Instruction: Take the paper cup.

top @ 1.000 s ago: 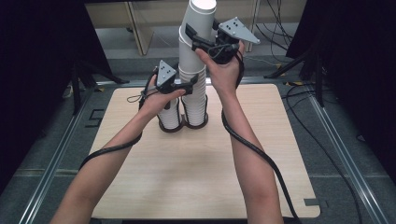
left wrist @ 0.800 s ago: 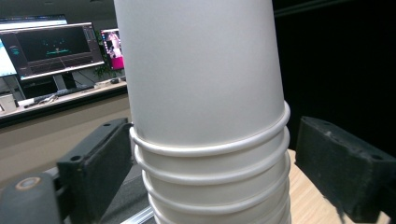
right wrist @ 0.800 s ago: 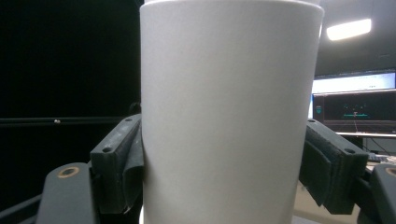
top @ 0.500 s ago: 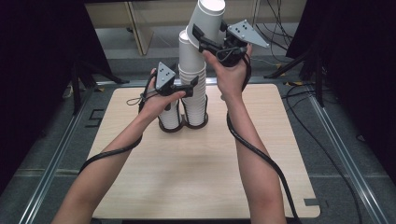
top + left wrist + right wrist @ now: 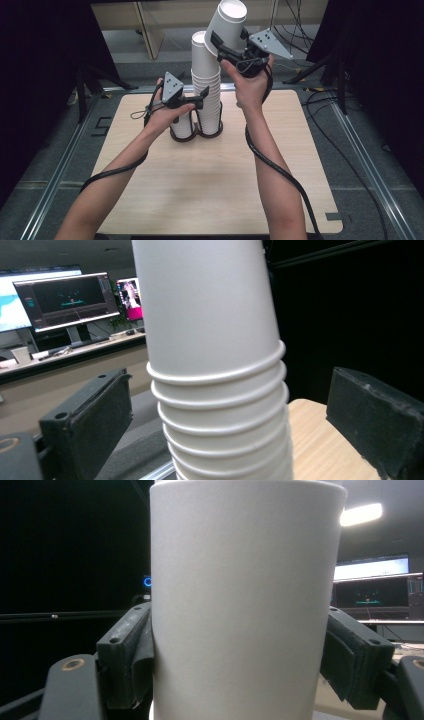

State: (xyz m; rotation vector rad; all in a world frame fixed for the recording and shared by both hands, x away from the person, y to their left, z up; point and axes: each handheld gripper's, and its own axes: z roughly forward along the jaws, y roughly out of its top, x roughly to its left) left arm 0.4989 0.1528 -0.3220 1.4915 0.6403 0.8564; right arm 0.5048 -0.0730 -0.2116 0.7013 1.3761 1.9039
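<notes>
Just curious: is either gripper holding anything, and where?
The right gripper clamps a cup by its sides. The left gripper's fingers stand open around the stack.

Lit monitors (image 5: pixel 65 300) stand on a long desk (image 5: pixel 70 352); cables (image 5: pixel 295 20) lie beyond the wooden table (image 5: pixel 210 190).

A: Left gripper (image 5: pixel 202 93)?
B: Low, held level by the left hand (image 5: pixel 167 111); jaws just opened, pads standing clear on both sides of the stack (image 5: pixel 220 390).
A: Right gripper (image 5: pixel 216 44)?
B: Raised high in the right hand (image 5: pixel 250 82), forearm stretched up and forward; jaws clamped on a cup (image 5: pixel 226 25), which tilts.
A: Cables?
B: One trails back along each forearm.
</notes>
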